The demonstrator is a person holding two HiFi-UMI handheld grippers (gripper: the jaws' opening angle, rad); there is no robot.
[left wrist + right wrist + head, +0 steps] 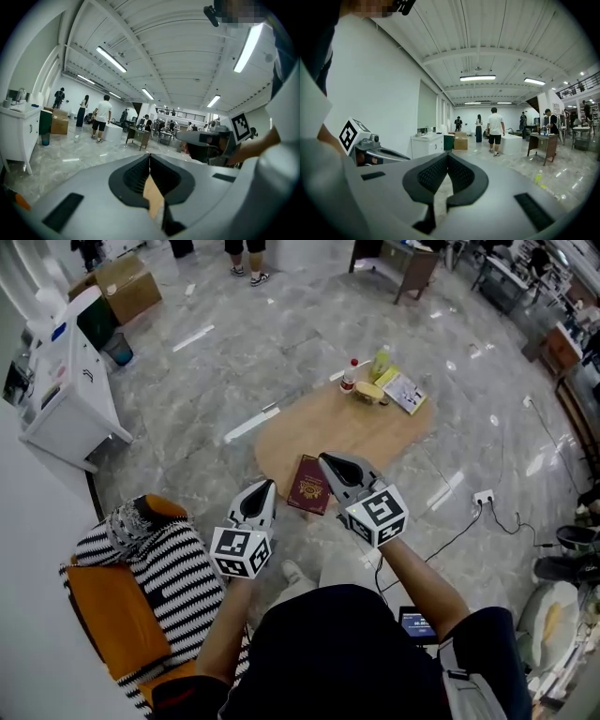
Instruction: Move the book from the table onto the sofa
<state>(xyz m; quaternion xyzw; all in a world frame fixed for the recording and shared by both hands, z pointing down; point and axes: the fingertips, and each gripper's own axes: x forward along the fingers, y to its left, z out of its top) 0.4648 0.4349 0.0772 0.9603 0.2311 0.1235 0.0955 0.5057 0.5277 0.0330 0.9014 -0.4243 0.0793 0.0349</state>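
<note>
A dark red book (307,486) lies on the near end of the oval wooden table (319,427) in the head view. My left gripper (269,487) hovers just left of the book, jaws shut with nothing in them. My right gripper (324,459) is beside the book's far right corner, also shut and empty. The left gripper view shows its own jaws (150,158) pressed together and the right gripper (208,140) to the side. The right gripper view shows closed jaws (447,158). The orange sofa (108,620) with a striped blanket (173,577) stands at lower left.
A red-capped bottle (349,377), a yellow bottle (379,363) and a booklet (405,392) sit at the table's far end. A white cabinet (66,390) and a cardboard box (127,285) stand at left. A power strip (483,497) with cables lies on the floor at right.
</note>
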